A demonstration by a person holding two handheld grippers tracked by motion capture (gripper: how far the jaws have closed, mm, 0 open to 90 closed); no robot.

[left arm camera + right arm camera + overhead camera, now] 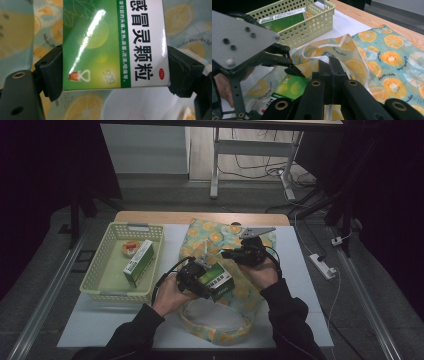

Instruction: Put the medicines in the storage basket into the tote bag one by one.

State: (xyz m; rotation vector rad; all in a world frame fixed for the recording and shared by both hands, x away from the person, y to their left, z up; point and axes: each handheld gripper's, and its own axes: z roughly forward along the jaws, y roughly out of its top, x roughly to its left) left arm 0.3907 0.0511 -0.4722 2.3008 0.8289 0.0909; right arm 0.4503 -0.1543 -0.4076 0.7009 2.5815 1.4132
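A yellow basket (98,281) blocks the table's left side. The orange-print bag (250,292) covers the middle, its mouth partly taken up by the left gripper (200,279) with a green box (218,279). Bare white tabletop (305,285) to the right of the bag offers open passage.

1 overhead view, 2 close views, shared bag (235,270)

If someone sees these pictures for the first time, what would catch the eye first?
Probably the glossy green and white medicine box, clamped between the jaws of the left hand-held gripper above the orange-print bag at the table's middle. The right hand-held gripper pinches the bag's rim. At the left stands a pale yellow basket holding a similar green box.
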